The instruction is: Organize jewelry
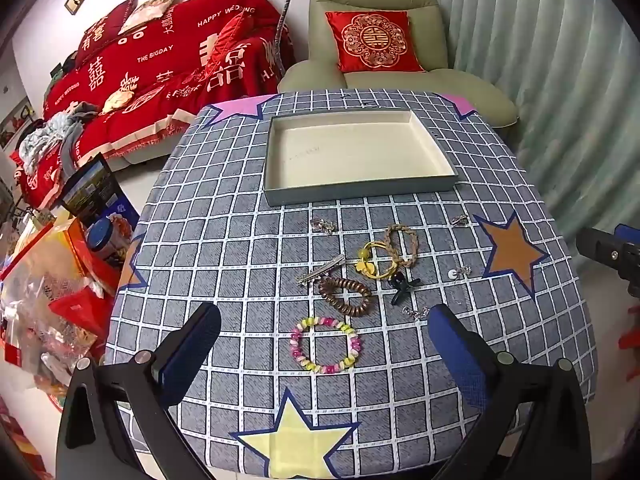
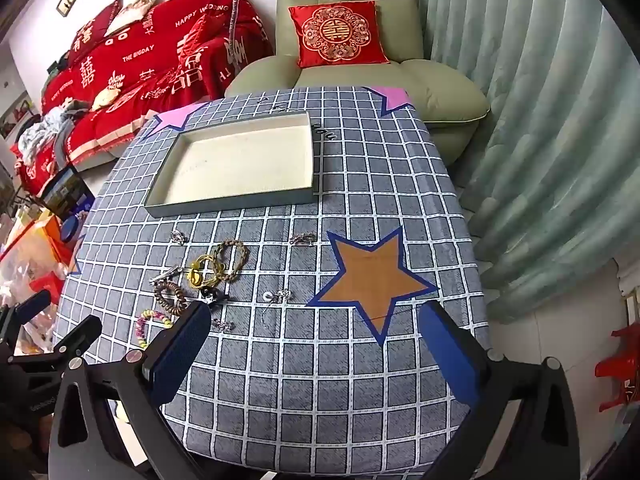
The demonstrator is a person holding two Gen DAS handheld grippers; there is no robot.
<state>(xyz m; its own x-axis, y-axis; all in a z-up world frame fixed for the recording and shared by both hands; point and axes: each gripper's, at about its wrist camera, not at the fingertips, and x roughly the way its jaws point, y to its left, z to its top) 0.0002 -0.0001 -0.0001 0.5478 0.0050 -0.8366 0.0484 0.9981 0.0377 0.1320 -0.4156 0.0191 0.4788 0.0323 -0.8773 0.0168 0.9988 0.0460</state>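
Jewelry [image 1: 344, 276] lies scattered just ahead of my left gripper [image 1: 324, 344], left of my right gripper [image 2: 314, 336], both spread wide and holding nothing, I judge to straddle a piece, with the empty box [image 1: 434, 150] waiting beyond.

Green armchair [image 1: 372, 28] w/ red cushion [image 1: 372, 40], red-draped sofa [image 1: 160, 60] left, curtain [image 1: 540, 60] right.

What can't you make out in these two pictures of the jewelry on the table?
- Pastel bead bracelet: right wrist view, partly hidden behind a gripper finger.
- Small silver pieces: too small to tell earrings from charms, either view.
- Tray: faint marks on its floor unreadable.
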